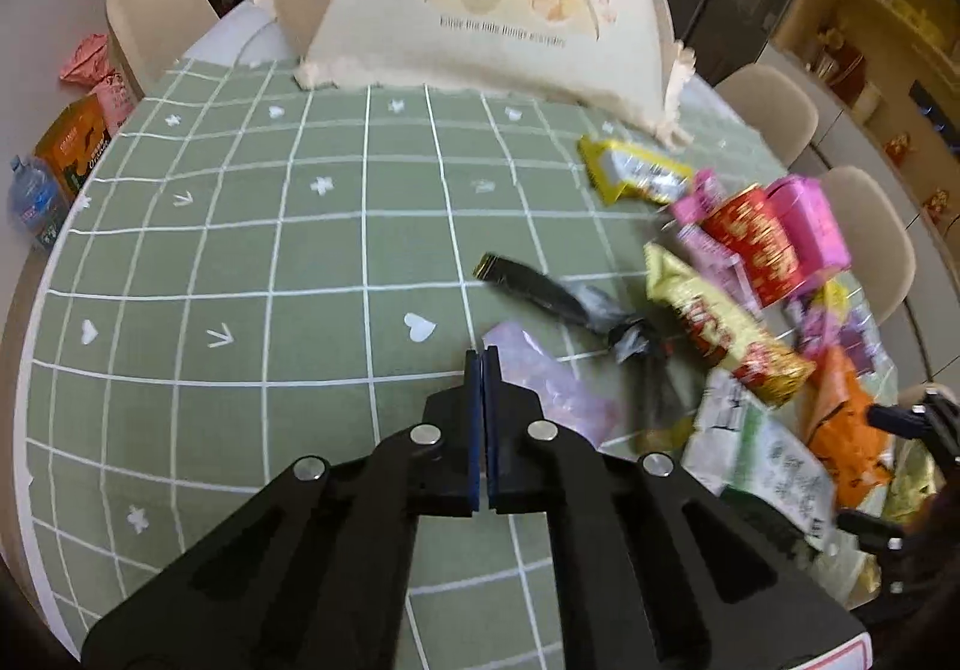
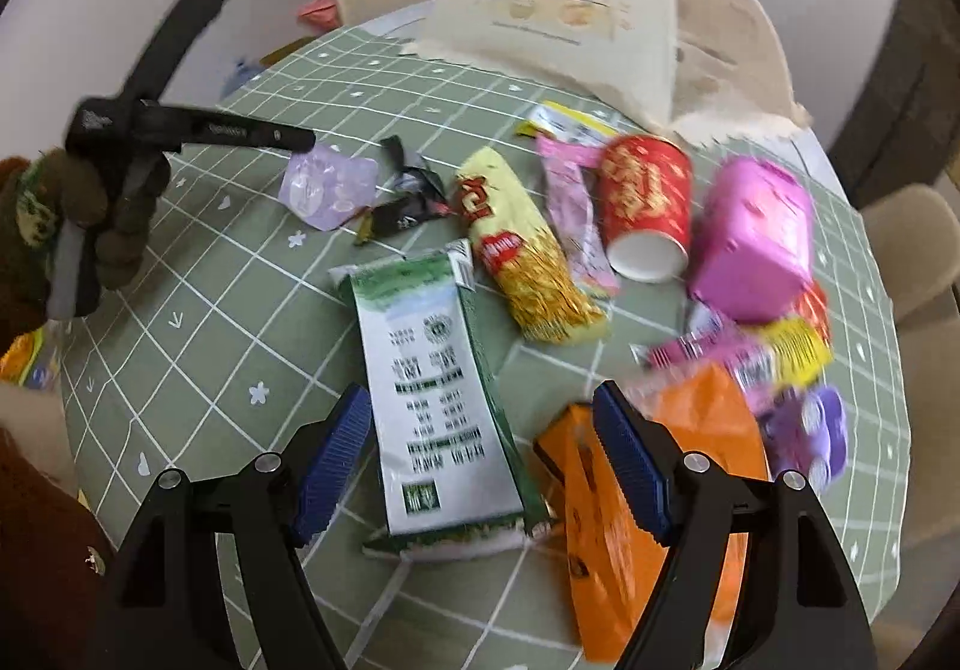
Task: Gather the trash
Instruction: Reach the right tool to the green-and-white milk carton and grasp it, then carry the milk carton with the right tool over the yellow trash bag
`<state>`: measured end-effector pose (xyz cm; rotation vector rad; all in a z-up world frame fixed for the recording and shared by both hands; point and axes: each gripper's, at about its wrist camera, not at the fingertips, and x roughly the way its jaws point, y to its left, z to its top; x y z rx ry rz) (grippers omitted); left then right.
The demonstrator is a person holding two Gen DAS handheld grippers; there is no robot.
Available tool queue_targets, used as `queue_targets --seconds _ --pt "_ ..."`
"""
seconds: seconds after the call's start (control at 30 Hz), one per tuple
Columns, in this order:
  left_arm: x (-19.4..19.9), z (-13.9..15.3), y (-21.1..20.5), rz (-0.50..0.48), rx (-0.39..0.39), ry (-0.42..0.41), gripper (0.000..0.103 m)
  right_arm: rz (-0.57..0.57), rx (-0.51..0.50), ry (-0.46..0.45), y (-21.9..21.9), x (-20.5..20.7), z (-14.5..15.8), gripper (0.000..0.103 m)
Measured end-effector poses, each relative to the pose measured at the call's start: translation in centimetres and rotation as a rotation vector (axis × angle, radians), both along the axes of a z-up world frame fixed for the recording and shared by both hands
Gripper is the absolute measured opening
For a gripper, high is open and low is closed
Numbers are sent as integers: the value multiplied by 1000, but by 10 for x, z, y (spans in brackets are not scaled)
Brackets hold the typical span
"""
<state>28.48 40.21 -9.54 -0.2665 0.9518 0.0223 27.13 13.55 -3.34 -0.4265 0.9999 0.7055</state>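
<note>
progress: early, wrappers (image 2: 528, 256) all on table (image 1: 240, 250) | left gripper (image 1: 482, 370) closed, empty | right gripper (image 2: 480, 448) wide over green packet (image 2: 438, 400)

I see a sage-green tablecloth (image 2: 198, 346) gridded in white lines, with small white hearts and flowers. At centre frame lies a white and green wrapper (image 2: 435, 400) with dark print. Lower right, an orange packet (image 2: 600, 538). Above it, a yellow and red snack bag (image 2: 522, 256), a red cup (image 2: 645, 196) with gold lettering, and a glossy pink box (image 2: 753, 238). My fingers' pads (image 2: 333, 463) are ribbed blue on black.
</note>
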Motion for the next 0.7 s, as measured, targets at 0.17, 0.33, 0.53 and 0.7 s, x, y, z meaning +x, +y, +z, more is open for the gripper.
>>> queue_targets --seconds 0.17,0.33,0.53,0.7 --pt "-12 20 6 13 -12 -38 1 71 -66 9 28 11 -17 73" --pt "-21 23 7 18 -33 -35 1 109 -139 32 51 23 -41 73" --pt "-33 33 -3 24 -58 -62 1 64 -57 132 45 34 -34 52" --pt "-44 64 -28 17 -63 -134 1 -12 57 39 12 19 20 52"
